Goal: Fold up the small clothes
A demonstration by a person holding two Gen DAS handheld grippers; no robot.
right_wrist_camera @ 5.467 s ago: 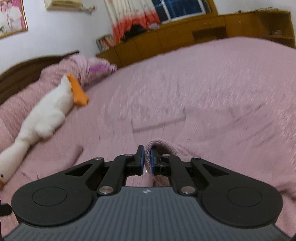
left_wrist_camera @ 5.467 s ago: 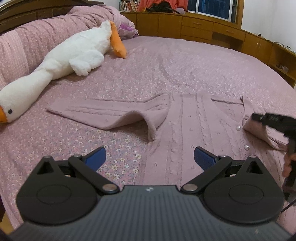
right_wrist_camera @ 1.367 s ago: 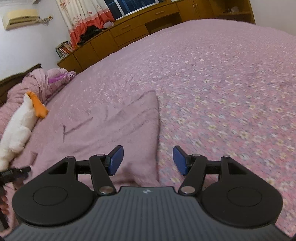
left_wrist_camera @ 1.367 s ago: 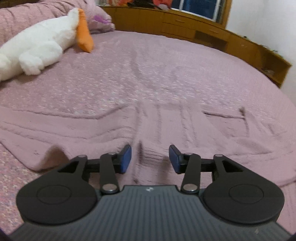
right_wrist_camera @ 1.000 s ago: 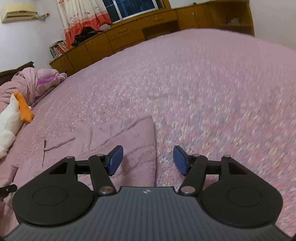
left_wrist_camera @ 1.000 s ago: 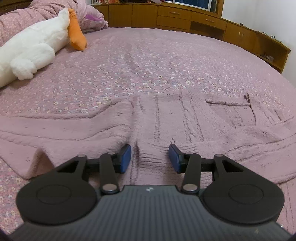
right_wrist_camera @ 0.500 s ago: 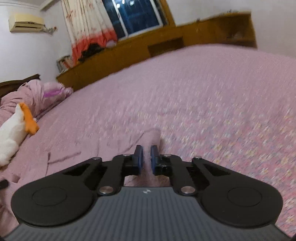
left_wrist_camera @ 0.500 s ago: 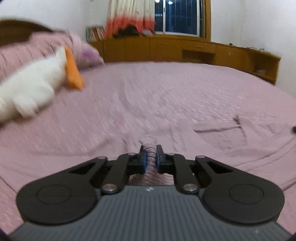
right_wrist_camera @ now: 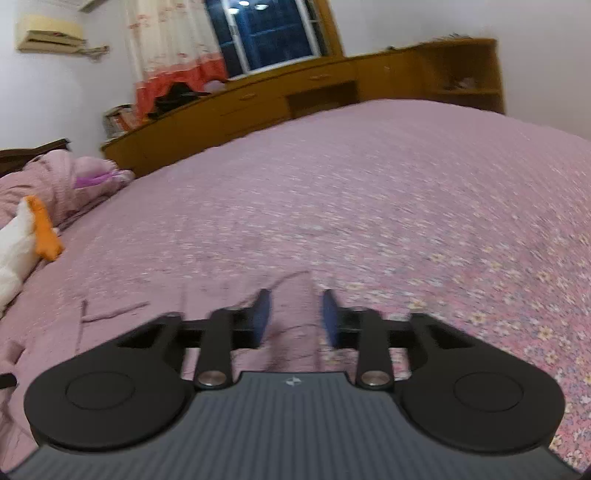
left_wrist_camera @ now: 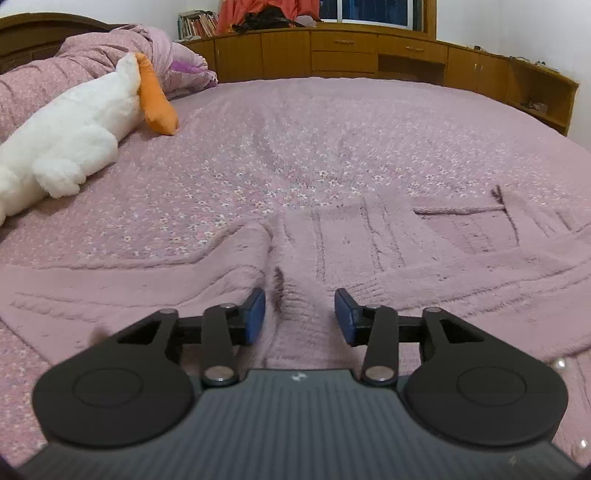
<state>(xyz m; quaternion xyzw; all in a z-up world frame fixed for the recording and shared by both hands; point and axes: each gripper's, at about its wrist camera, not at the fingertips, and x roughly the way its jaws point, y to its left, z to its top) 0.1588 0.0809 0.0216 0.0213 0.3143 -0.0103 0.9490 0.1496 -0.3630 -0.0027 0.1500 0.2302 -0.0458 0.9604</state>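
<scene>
**Kid:** What is the left claw (left_wrist_camera: 299, 314) doing?

**Helper:** It points down at the bed. Its two blue pads are apart and are opening wider. A soft bump of the pink sweater (left_wrist_camera: 369, 258) sits between them, but the pads do not squeeze it.

**Kid:** And the right claw (right_wrist_camera: 294, 316)?

**Helper:** It tips down too, and it looks a bit blurry. Its pads are apart and opening. The right edge of the sweater (right_wrist_camera: 291, 295) lies between them, loose.

**Kid:** Where is the sweater?

**Helper:** It lies flat on the near part of the bed. One sleeve (left_wrist_camera: 110, 280) goes off to the left.

**Kid:** What else is there?

**Helper:** A white toy goose (left_wrist_camera: 74, 140) with an orange beak lies far on the left, well apart from the sweater. A bunched-up pink quilt (left_wrist_camera: 92, 62) is behind it.

**Kid:** What is the bed like?

**Helper:** It has a pink bedspread (left_wrist_camera: 332, 147) with tiny flowers. Brown wooden cupboards (left_wrist_camera: 351, 55) stand along the far side. Above them is a dark window (right_wrist_camera: 269, 33) with a curtain (right_wrist_camera: 166, 44).
</scene>
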